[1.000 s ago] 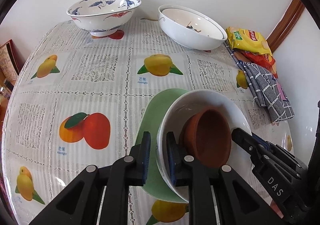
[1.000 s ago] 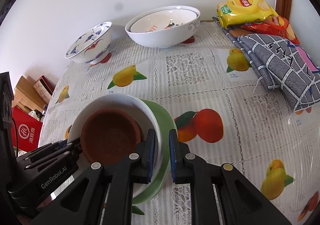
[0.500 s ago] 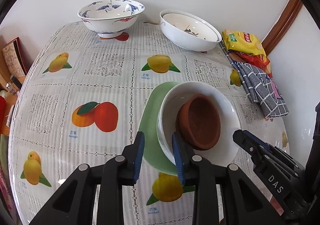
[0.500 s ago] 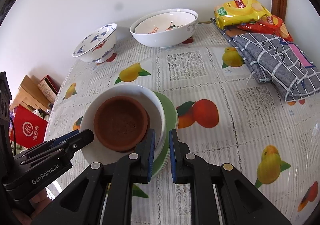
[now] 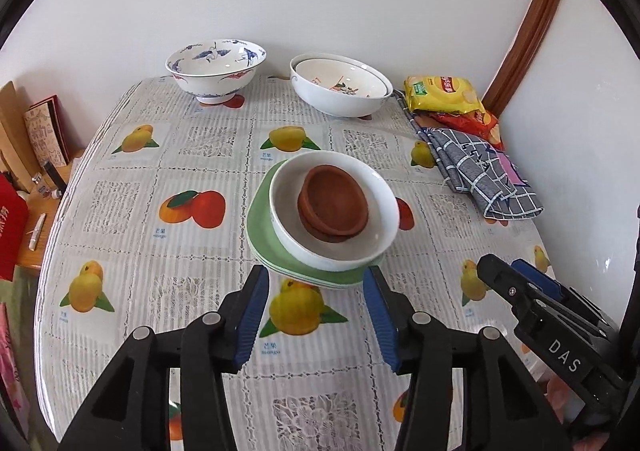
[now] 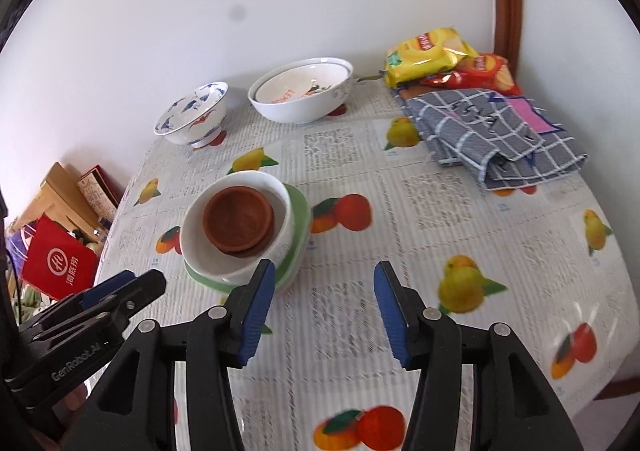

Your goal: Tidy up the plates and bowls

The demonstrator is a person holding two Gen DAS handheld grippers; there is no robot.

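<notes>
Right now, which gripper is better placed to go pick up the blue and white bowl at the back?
Probably the left gripper. It is open and empty, and the blue and white bowl stands at the back left, on its side. The right gripper, also open, would have to cross over the stack of dishes.

I see the left gripper point(image 5: 314, 311) tilted downward, jaws just opened, nothing between the blue pads, hanging just short of the green plate point(image 5: 262, 239). The right gripper point(image 6: 324, 309) is likewise angled down, jaws just opened and empty, just beside that plate's other side.
</notes>
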